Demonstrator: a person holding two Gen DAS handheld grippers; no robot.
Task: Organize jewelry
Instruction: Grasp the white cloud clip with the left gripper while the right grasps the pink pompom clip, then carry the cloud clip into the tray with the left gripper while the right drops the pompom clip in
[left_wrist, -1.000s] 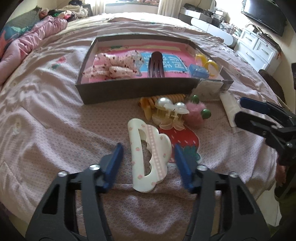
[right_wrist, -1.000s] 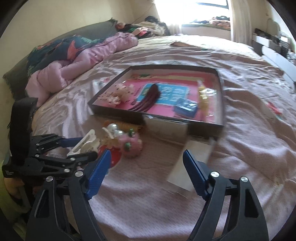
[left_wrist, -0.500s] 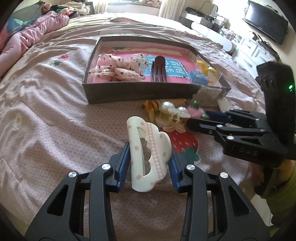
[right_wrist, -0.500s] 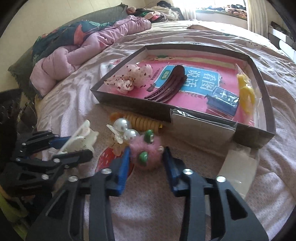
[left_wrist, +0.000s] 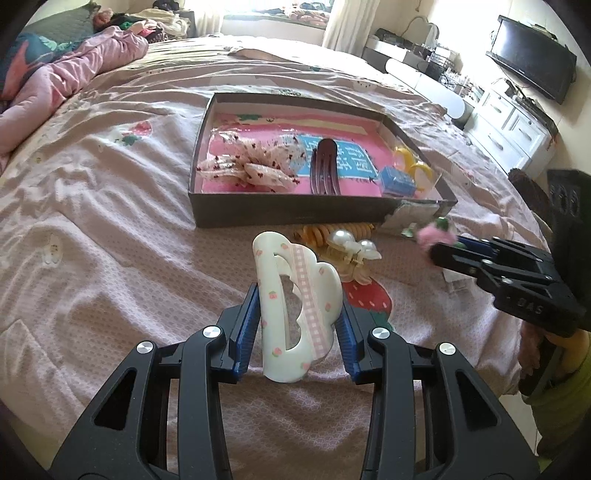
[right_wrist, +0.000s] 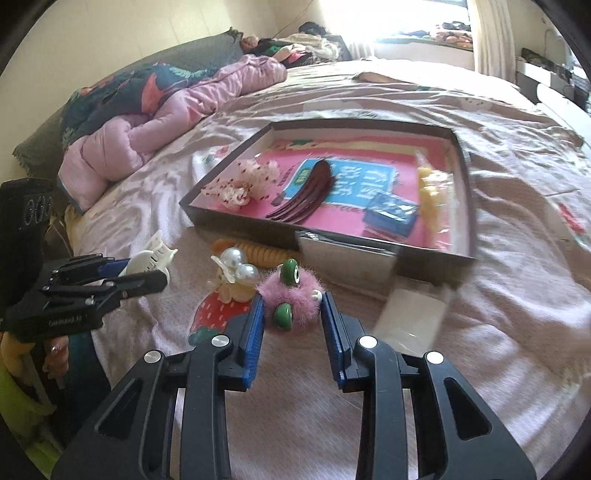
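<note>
White hair claw (left_wrist: 297, 314) with pink dots sits low in the centre of the left wrist view, pinched by the left gripper (left_wrist: 298, 325) jaws. At lower centre of the right wrist view, the right gripper (right_wrist: 291, 325) jaws press a pink fuzzy clip (right_wrist: 291, 297), seemingly raised off the bed (left_wrist: 110, 229). The dark tray (left_wrist: 295, 216) lies beyond, mid-frame, holding a maroon comb (left_wrist: 325, 168)

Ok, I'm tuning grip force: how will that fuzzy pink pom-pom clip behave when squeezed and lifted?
The pink pom-pom clip looks fluffy, so it probably compresses between the right gripper pads. It seems small and likely light. Its glossy green beads may be slippery, so gripping the fur seems safer.
</note>
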